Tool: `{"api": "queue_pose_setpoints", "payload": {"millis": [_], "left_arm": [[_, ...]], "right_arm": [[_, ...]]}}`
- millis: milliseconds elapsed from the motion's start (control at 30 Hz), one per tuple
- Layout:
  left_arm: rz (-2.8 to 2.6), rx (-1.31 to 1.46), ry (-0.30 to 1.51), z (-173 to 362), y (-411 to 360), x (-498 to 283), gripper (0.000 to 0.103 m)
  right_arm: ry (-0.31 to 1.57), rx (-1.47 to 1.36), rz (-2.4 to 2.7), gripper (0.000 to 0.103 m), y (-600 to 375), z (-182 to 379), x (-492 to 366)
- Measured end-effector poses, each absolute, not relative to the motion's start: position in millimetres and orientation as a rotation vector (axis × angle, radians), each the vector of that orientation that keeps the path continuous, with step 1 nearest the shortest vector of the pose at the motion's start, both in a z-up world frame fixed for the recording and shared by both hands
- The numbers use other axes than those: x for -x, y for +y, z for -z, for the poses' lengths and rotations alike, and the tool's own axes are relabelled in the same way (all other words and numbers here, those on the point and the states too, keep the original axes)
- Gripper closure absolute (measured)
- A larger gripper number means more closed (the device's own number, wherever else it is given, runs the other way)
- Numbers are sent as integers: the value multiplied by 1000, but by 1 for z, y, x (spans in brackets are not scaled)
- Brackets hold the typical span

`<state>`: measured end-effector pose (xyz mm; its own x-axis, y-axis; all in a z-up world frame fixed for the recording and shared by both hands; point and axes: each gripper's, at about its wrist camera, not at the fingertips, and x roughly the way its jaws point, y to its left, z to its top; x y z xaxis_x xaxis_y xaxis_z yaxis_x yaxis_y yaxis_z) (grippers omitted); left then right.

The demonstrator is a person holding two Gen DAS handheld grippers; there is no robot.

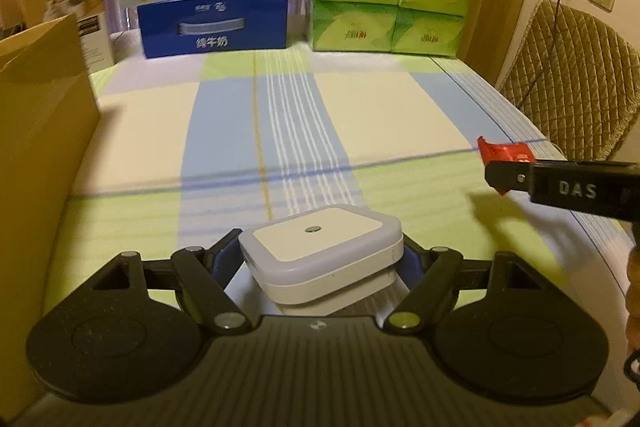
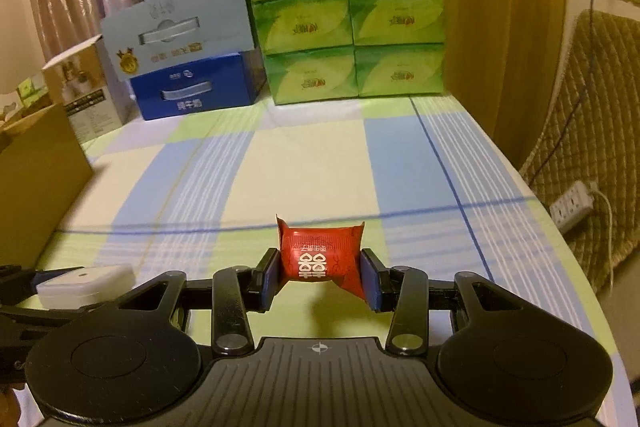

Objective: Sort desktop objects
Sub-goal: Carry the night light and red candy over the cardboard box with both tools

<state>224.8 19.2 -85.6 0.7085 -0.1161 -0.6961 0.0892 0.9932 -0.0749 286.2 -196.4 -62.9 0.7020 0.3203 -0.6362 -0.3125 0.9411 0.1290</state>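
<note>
- White square plastic night light (image 1: pixel 324 259) sits between the left tongs (image 1: pixel 320 263).
- Red foil candy packet (image 2: pixel 320 259) sits between the right tongs (image 2: pixel 320 277).
- Green tissue-pack stack (image 2: pixel 348 15) stands far ahead; blue cardboard milk carton (image 2: pixel 196 91) to its left.
- Brown cardboard box (image 1: pixel 40 131) stands left of the left tongs.

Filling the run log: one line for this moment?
left hand-held gripper: shut on white square device | right hand-held gripper: shut on red packet | both above tablecloth

I see only a corner of the brown box (image 1: pixel 44 131). The small words on the red packet (image 2: pixel 318 259) blur.
</note>
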Motion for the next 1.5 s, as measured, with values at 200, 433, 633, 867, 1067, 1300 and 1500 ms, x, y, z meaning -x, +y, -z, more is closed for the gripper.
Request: {"api": "queue_pose_setpoints", "payload": {"millis": [200, 433, 633, 867, 1067, 1300, 1500], "left_arm": [[116, 42, 783, 66, 19, -188, 29], [108, 52, 781, 37, 24, -148, 29], [100, 56, 776, 16, 31, -115, 29], [107, 49, 740, -15, 37, -70, 29], [95, 46, 711, -40, 53, -31, 29], [51, 59, 677, -61, 85, 8, 29], [-24, 73, 671, -67, 122, 32, 29]], "right_arm": [[699, 4, -369, 63, -194, 52, -232], [678, 3, -382, 63, -190, 33, -184], [673, 3, -402, 63, -188, 13, -147], [636, 11, -430, 63, -181, -16, -107], [613, 21, -485, 63, -165, -36, -75], [606, 38, -578, 63, -135, -45, -46], [596, 66, -660, 63, -106, -50, -33]]}}
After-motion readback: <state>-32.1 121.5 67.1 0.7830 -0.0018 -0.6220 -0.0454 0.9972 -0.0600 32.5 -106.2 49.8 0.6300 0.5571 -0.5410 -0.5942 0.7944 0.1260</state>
